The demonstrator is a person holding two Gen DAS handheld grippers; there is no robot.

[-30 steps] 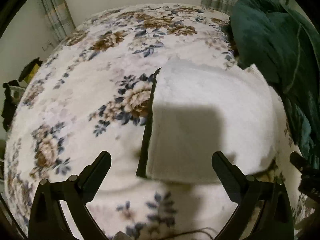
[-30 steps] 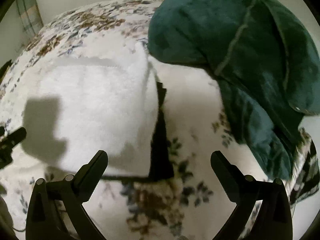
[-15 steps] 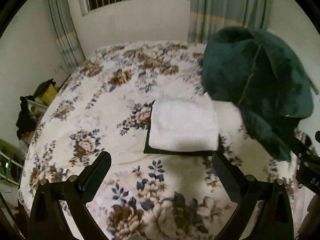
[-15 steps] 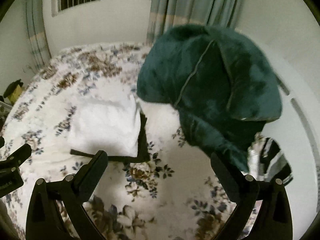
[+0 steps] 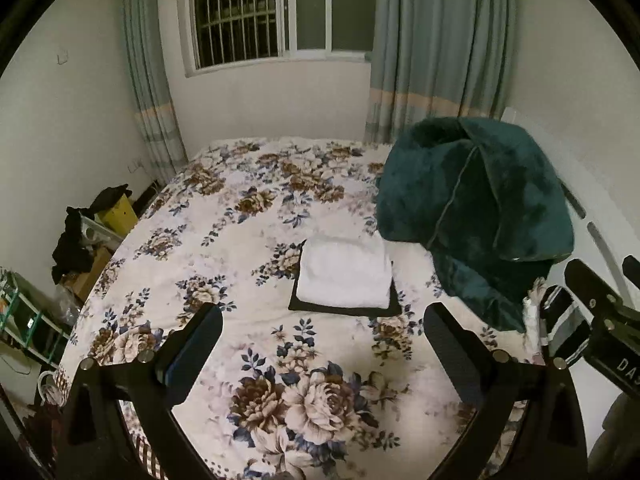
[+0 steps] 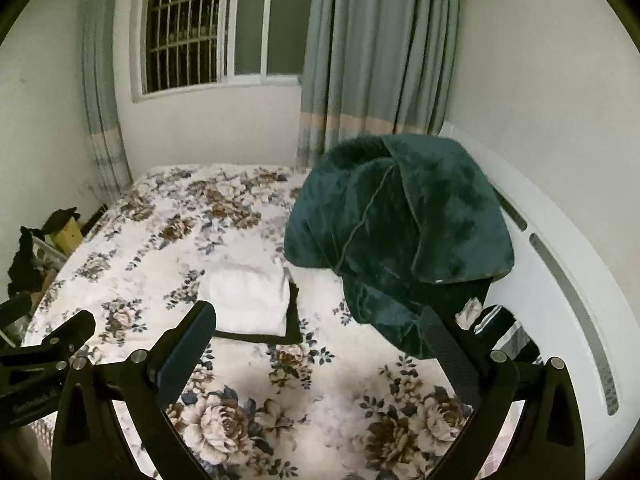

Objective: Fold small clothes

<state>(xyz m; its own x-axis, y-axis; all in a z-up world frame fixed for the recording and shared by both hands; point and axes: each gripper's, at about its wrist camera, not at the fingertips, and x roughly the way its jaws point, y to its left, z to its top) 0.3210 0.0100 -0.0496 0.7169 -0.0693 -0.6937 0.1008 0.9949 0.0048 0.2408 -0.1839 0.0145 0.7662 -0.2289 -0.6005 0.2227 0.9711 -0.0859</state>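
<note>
Left wrist view: a folded white cloth [image 5: 345, 276] is seen lying flat on a folded black cloth [image 5: 344, 309], whose dark edge shows along the near and left sides. The stack rests near the middle of the bed [image 5: 240, 280], just beside a heaped green blanket [image 5: 476, 232]. In the right wrist view the same white cloth [image 6: 246, 296] and black cloth [image 6: 294, 320] are seen left of centre, well ahead of the fingers.

The left gripper [image 5: 322, 344] is held wide open with nothing between its fingers, well short of the stack. The right gripper [image 6: 324, 344] is likewise spread wide and empty.

The fold is judged to be finished or nearly so. A risk is that the blanket could slump onto the stack, since its lower fold hangs close to the white cloth's far corner. Were the stack to be lifted from one side only, the white cloth could slide off the black one, as nothing pins them together. The soft bedding could also let a pinch drag the floral cover [image 5: 320, 392] up with the cloth.

Beyond the bed, a barred window [image 5: 244, 12] and pale curtains [image 5: 436, 40] are seen on the far wall, with clutter [image 5: 80, 236] at the left.
</note>
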